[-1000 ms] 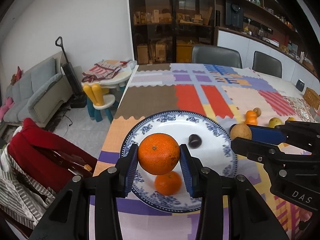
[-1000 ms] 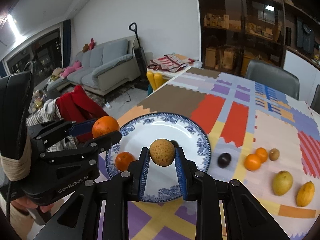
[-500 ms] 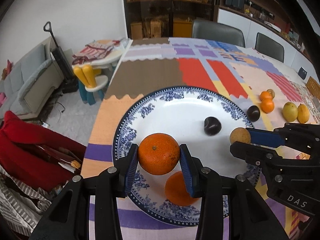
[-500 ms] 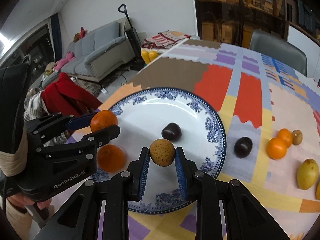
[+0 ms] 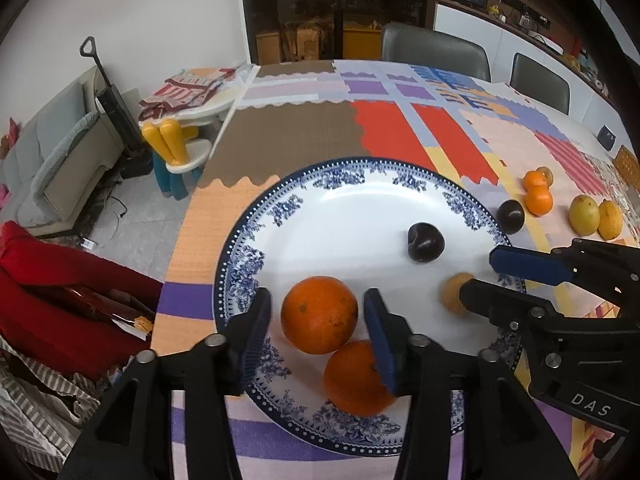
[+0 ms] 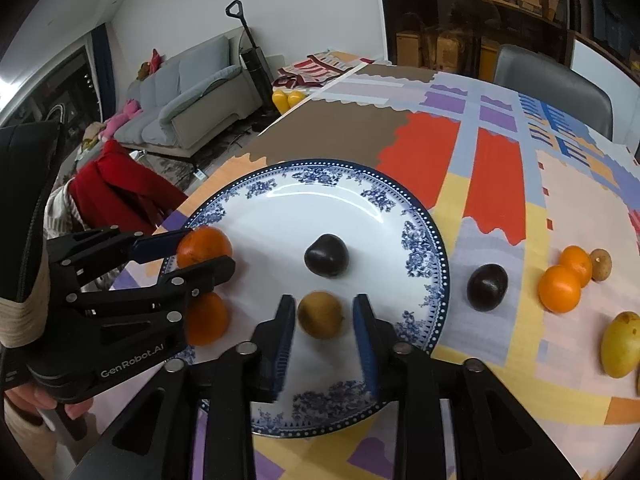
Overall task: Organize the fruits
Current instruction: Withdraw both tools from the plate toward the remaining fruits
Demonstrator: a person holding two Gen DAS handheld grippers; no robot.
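I have both grippers low over the blue-and-white plate (image 5: 256, 256), and both are letting go. The left gripper (image 5: 318, 320) has its fingers opening, with a gap showing on each side of the large orange (image 5: 319, 314), which now sits on the plate touching a second orange (image 5: 356, 380) nearer me. The right gripper (image 6: 324, 320) is opening too, and the small brown fruit (image 6: 320, 314) between its fingers rests free on the plate, pads clear of it on both sides. A dark plum (image 6: 326, 255) lies near the plate's middle. So I count four fruits on the plate. Still out on the worktop (image 6: 492, 184) to the right of it are another dark plum (image 6: 487, 287) just beside the rim, two small oranges (image 6: 560, 288) touching each other, a little brown fruit (image 6: 601, 265) against the farther one, and a yellow fruit (image 6: 620, 344) further right; the left wrist view shows two yellow fruits (image 5: 584, 215) side by side. By my reckoning I'm somewhat under halfway, with at least six pieces left to bring over. For writing, I read "GenRobot.AI" on the left gripper's body in the right wrist view, and "DAS" on the right gripper's body in the left wrist view.
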